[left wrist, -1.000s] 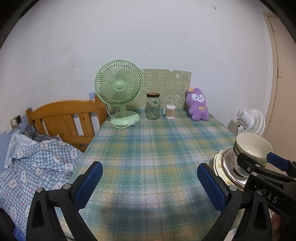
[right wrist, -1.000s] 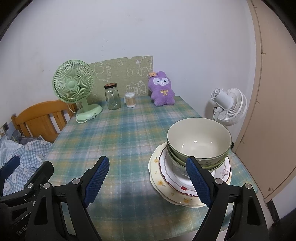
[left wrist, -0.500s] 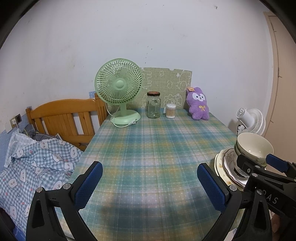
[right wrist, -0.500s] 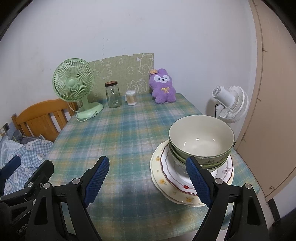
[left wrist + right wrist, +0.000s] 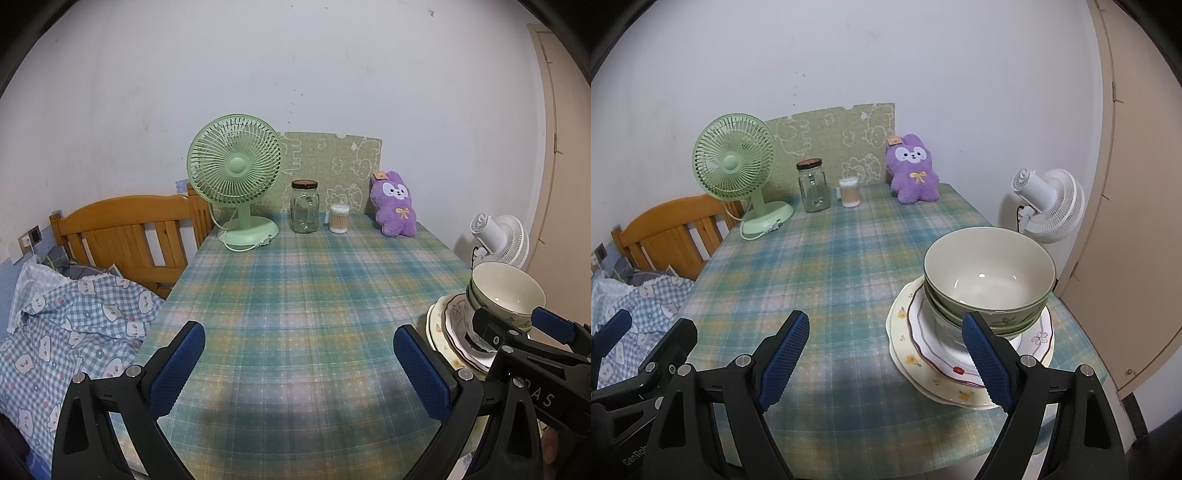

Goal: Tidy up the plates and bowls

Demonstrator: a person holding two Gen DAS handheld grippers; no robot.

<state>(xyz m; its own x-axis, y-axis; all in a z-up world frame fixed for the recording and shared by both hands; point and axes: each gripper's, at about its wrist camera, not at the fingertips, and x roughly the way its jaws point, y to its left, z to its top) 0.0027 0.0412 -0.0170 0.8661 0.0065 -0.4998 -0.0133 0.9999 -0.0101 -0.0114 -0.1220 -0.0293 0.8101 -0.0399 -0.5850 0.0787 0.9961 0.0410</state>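
A stack of green-rimmed bowls (image 5: 990, 280) sits on a stack of flowered plates (image 5: 923, 354) at the table's near right corner; the bowls (image 5: 506, 291) and plates (image 5: 443, 325) also show at the right edge of the left wrist view. My right gripper (image 5: 886, 354) is open and empty, above the table just left of the stack, its right finger in front of the plates' rim. My left gripper (image 5: 299, 362) is open and empty over the table's near middle. The right gripper (image 5: 535, 339) partly hides the plates in the left wrist view.
A checked tablecloth (image 5: 314, 288) covers the table. At the back stand a green fan (image 5: 236, 184), a glass jar (image 5: 304, 206), a cotton-swab pot (image 5: 339, 218) and a purple plush toy (image 5: 395, 206). A wooden bed frame (image 5: 122, 232) is left, a white fan (image 5: 1049, 203) right.
Both grippers have lifted and drawn back a little, so the table and dishes sit slightly lower and farther in view. Jaws stay open; the dishes have not moved.
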